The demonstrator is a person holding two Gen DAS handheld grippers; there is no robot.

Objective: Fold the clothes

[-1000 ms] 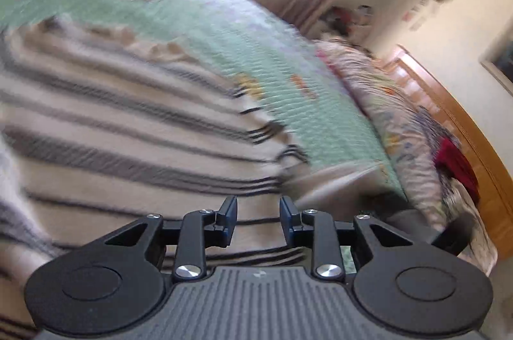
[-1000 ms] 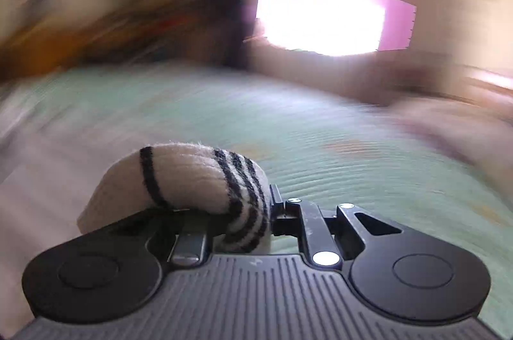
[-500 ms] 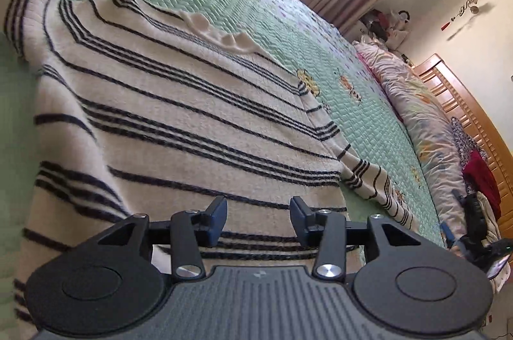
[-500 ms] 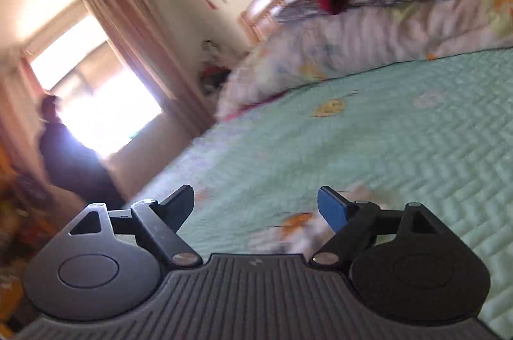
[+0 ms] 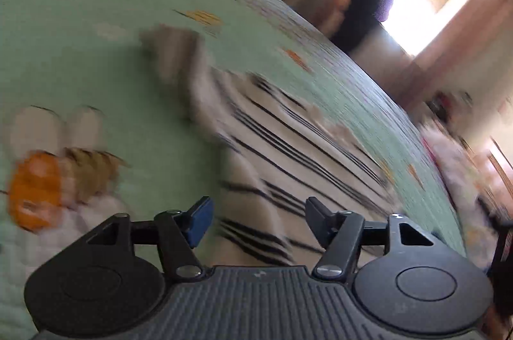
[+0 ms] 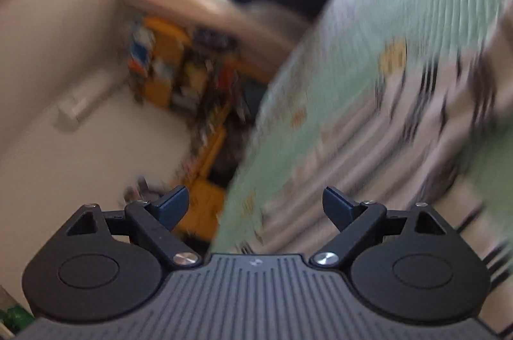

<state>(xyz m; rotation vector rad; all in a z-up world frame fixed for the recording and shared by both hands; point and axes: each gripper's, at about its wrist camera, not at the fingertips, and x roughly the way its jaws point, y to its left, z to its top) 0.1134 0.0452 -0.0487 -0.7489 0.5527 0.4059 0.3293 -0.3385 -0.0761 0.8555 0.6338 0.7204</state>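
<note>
Striped sweater point(image 5: 288, 154) lies directly ahead of the open left tool point(image 5: 258, 213); the open right tool point(image 6: 255, 205) has it off to its right.

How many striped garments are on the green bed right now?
1: a cream knit sweater with black stripes lies spread on the green quilted bedspread, just ahead of both open grippers. Blur may hide others.

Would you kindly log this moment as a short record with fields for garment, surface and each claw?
garment: striped sweater, cream with black stripes, lying spread out
surface: green quilted bedspread
left claw: open, empty, over the sweater's edge
right claw: open, empty, near the bed's edge
image quality: both views motion-blurred
</note>
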